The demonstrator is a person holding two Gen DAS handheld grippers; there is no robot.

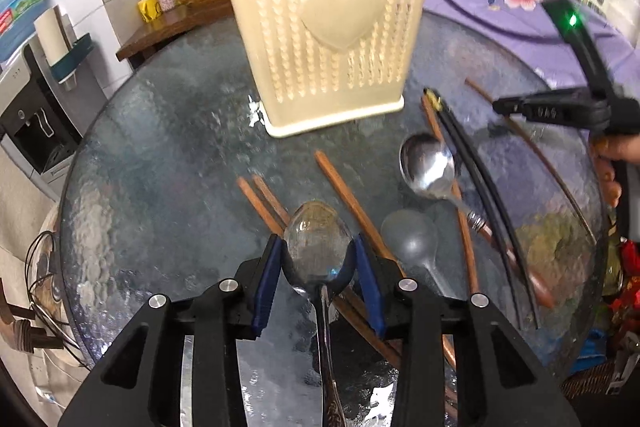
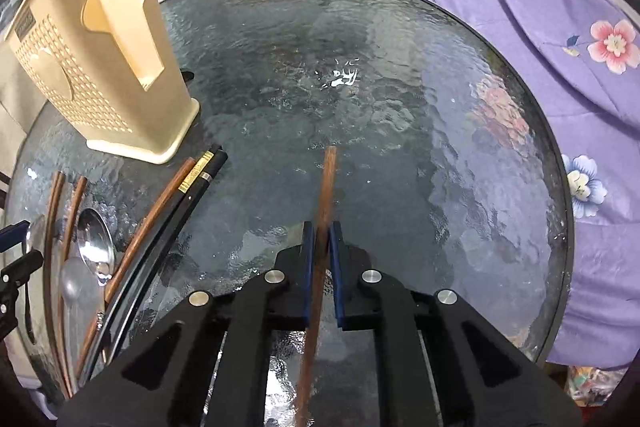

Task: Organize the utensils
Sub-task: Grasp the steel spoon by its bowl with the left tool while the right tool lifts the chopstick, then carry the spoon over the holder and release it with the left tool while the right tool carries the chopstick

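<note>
- Bottom centre, left view: left gripper (image 1: 317, 259) clamped on steel spoon (image 1: 316, 239) bowl, handle trailing back under the claw.
- Upper centre: cream holder (image 1: 328, 39) straight ahead, upright, nearer this hand.
- Bottom centre, right view: right gripper (image 2: 322, 259) pinched on brown chopstick (image 2: 326, 195), long axis pointing away; holder upper left.
- Counted on glass table (image 1: 168, 131): three spoons, two black chopsticks, brown sticks about five.

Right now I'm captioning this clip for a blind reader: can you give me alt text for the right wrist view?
The right tool is shut on a brown wooden chopstick above a round textured glass table. At left stand a cream perforated plastic utensil holder and loose spoons and chopsticks; a purple floral cloth hangs at right.
</note>
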